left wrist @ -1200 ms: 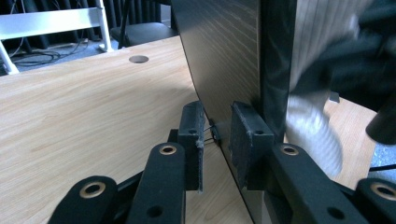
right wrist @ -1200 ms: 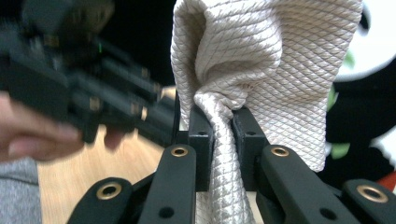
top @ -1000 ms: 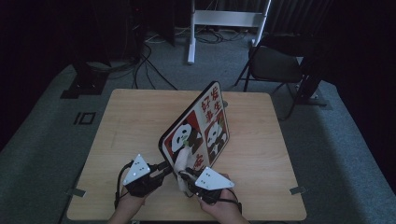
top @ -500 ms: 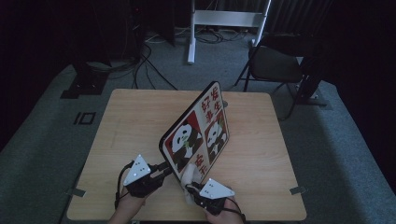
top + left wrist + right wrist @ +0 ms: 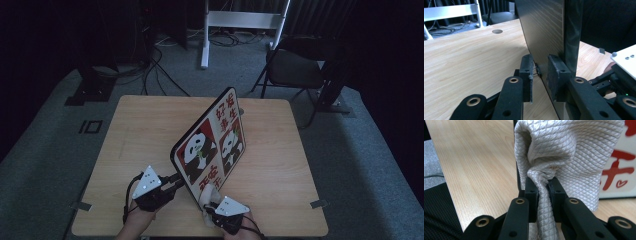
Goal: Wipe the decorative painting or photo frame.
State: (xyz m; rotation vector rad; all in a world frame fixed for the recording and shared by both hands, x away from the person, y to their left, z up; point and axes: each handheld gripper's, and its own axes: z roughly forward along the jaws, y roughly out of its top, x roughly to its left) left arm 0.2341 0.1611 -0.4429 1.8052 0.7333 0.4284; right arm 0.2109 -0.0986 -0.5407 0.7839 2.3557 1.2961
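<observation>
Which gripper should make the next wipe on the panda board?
Right. The right gripper is shut on the cloth against the panda board; the left gripper is clamped on its edge, propping it.

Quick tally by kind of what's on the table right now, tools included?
Panda board: 1
White cloth: 1
Tools: 2, left tool and right tool
Total: 4

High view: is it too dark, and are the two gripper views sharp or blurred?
High view: dim, the surroundings almost black, yet the board and table stay readable. Left gripper view: brighter, the near jaws a little soft, the board's edge dark. Right gripper view: well lit, the cloth weave sharp, the board's red print slightly soft.
</observation>
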